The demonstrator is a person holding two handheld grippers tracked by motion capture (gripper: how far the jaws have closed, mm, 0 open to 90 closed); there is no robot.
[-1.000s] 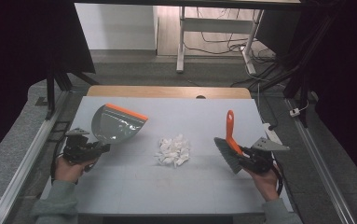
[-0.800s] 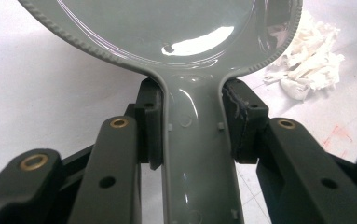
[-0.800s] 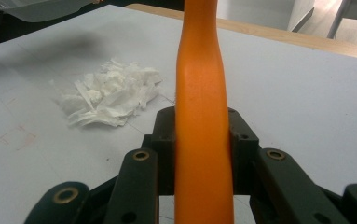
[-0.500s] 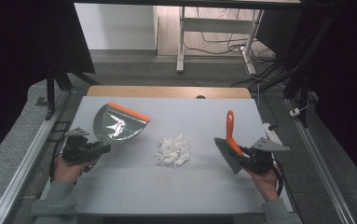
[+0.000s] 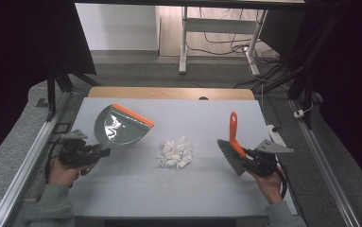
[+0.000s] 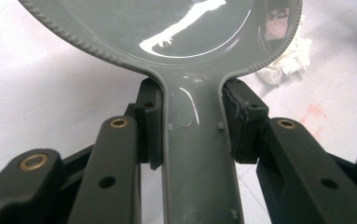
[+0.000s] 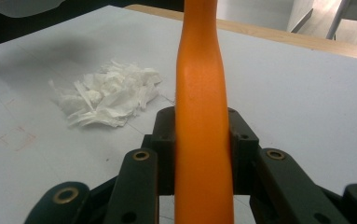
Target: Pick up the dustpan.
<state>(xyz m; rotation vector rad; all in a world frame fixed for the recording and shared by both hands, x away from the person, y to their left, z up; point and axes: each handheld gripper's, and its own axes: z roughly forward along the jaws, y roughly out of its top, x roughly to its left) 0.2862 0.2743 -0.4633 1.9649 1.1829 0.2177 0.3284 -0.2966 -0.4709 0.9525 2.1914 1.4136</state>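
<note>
we are at a pale grey table (image 5: 122, 198) with a tool in each hand. our left gripper (image 5: 96, 153) is clamped on the grey handle of a dustpan (image 5: 119, 127); in the left gripper view the two black pads (image 6: 150, 123) press flat against either side of that handle, and the round grey pan (image 6: 167, 28) spreads out above them with a ribbed rim. from the high view the dustpan sits at the left of the table, tipped up so its glossy inside faces the camera, its orange lip on the far right edge, pointing toward the middle of the table

our right gripper (image 5: 245, 156) is closed on a brush (image 5: 233, 149). in the right gripper view the orange handle (image 7: 202, 116) rises straight up between the pads, which hug it on both sides. in the high view the dark bristles (image 5: 228, 156) hang to the left of the gripper, just above or on the table, we cannot tell which, and the orange handle points away from us

between the two tools, near the centre of the table, lies a small heap of white paper scraps (image 5: 176, 152), apart from both pan and bristles. the right gripper view shows the heap (image 7: 106, 98) to the left of the handle, and the left gripper view catches a bit of it past the pan's right rim
</note>
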